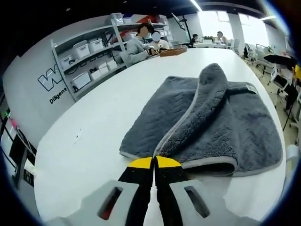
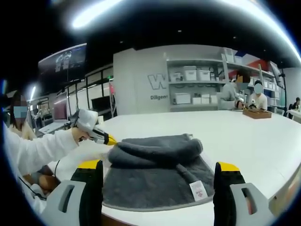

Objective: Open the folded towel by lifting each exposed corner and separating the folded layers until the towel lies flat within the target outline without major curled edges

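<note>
A grey fluffy towel point(image 1: 211, 122) lies on the white table point(image 1: 89, 136), with one layer lifted into a raised fold that runs down to my left gripper point(image 1: 154, 162). Its yellow-tipped jaws are pressed together on the towel's pale-edged corner. In the right gripper view the same towel point(image 2: 150, 181) lies bunched, its rolled fold on top and a white label point(image 2: 198, 189) at the near corner. There the left gripper point(image 2: 109, 139), held by a hand in a white sleeve, meets the fold's left end. My right gripper point(image 2: 158, 165) hovers over the towel's near edge, jaws wide apart and holding nothing.
The table's near edge point(image 2: 282, 181) runs just below the towel. Grey shelves with white bins point(image 1: 87, 61) stand along the wall. Two people sit at the table's far end beside a wooden tray point(image 2: 257, 113). Bare tabletop point(image 2: 244, 136) stretches beyond the towel.
</note>
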